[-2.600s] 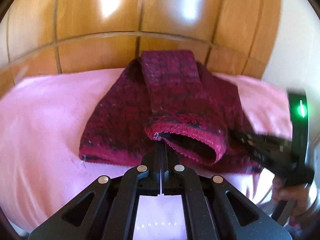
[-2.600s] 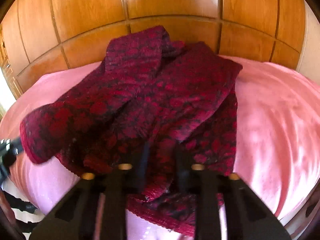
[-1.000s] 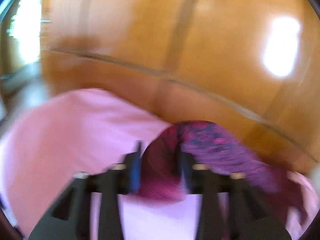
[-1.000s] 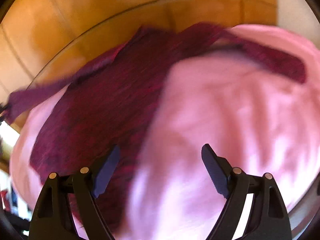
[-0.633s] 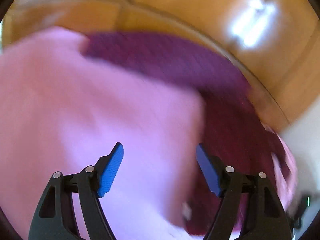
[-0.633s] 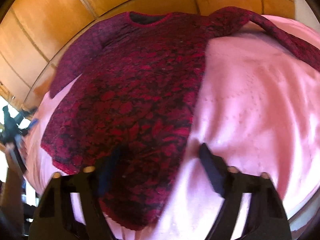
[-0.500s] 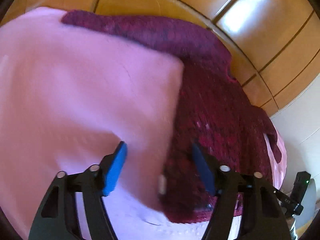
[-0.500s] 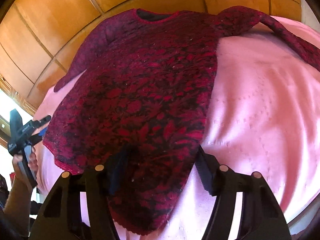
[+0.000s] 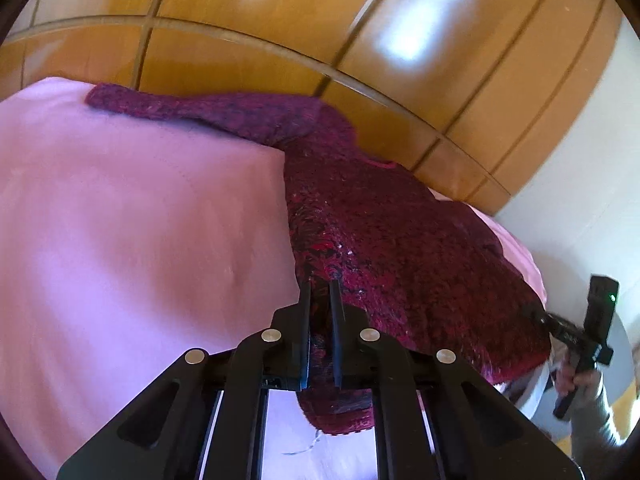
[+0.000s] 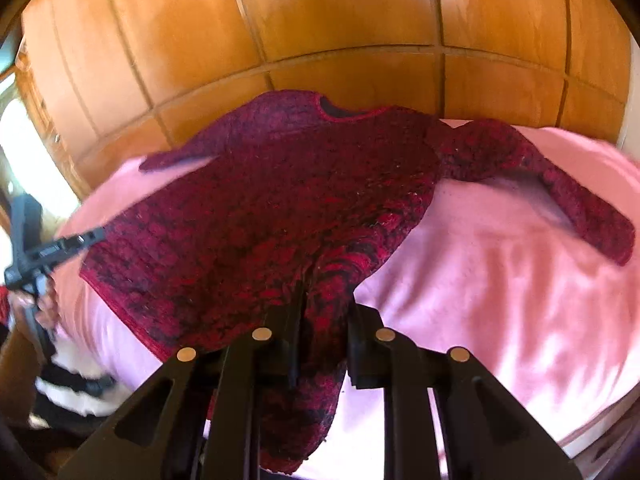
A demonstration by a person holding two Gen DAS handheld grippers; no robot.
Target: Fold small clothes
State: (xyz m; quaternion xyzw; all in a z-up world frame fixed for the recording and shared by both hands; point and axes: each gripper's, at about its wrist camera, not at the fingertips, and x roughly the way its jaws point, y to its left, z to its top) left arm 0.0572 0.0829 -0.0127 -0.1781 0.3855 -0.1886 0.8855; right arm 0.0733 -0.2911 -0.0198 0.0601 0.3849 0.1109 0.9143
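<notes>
Sweater (image 10: 280,208) spread flat on pink blanket (image 9: 132,240), both sleeves out, no fold made yet. My left gripper (image 9: 319,288) and right gripper (image 10: 324,300), jaws just closed, each pinch a bottom hem corner. All folding left

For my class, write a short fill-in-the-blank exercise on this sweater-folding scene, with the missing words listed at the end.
1. The dark red knitted sweater lies on a ____ blanket.
2. The left gripper is shut on the sweater's bottom ____.
3. Behind the bed stand panels made of ____.
4. With the right gripper counted, the number of grippers shut on the sweater is ____.

Missing words: pink; hem; wood; two
</notes>
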